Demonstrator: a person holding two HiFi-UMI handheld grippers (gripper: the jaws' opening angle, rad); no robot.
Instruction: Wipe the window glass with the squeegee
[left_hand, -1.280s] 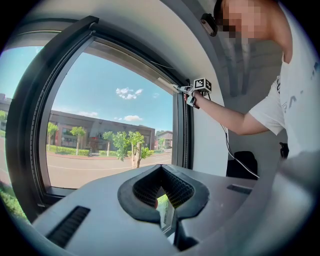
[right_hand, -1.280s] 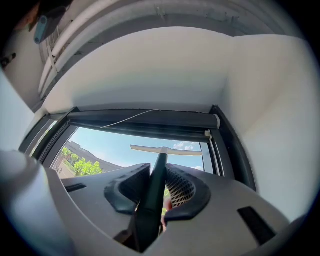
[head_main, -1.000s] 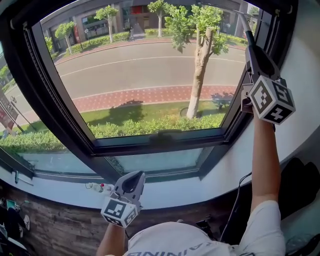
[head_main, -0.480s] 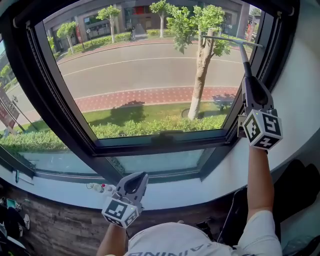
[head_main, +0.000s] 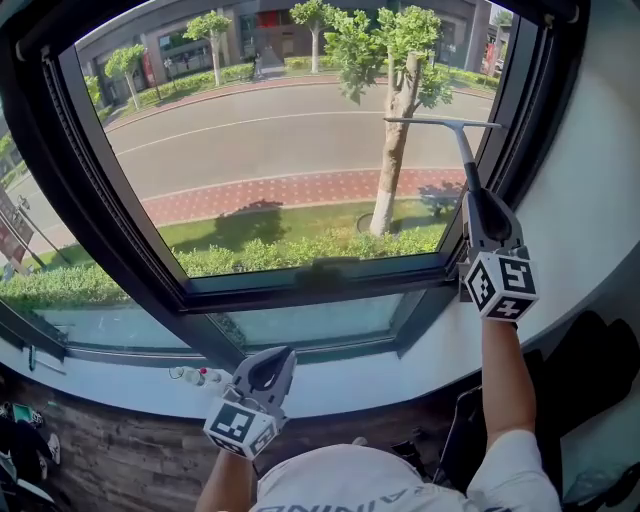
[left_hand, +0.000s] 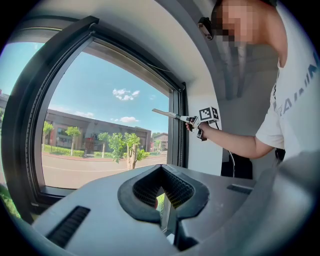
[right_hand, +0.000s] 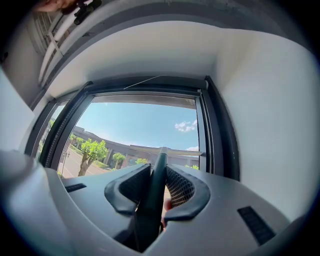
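Squeegee (head_main: 465, 150): held up against the window glass (head_main: 270, 150) close to the pane's right edge; thin blade (head_main: 440, 122) level across the glass, dark handle running down into the right gripper.
Right gripper (head_main: 483, 228): jaws clamped on the squeegee's handle, which runs straight up between the two pads in the right gripper view (right_hand: 157, 182); marker cube (head_main: 500, 287) at the rear, near the frame's lower right corner.
Left gripper (head_main: 264, 370): low, over the front of the white sill (head_main: 400, 370), well apart from the squeegee; jaws drawn together to a thin slit with nothing held between them (left_hand: 162, 192).
Window frame (head_main: 320, 280): dark, around the large upper pane, with a narrow lower pane (head_main: 300, 322) beneath it.
Sill items: small clear bottle (head_main: 195, 376) lying just left of the left gripper.
Beyond the glass: tree (head_main: 395, 150) behind the blade's left end, a road and a hedge.
Person: right arm (head_main: 505, 370) stretched up to the right gripper.
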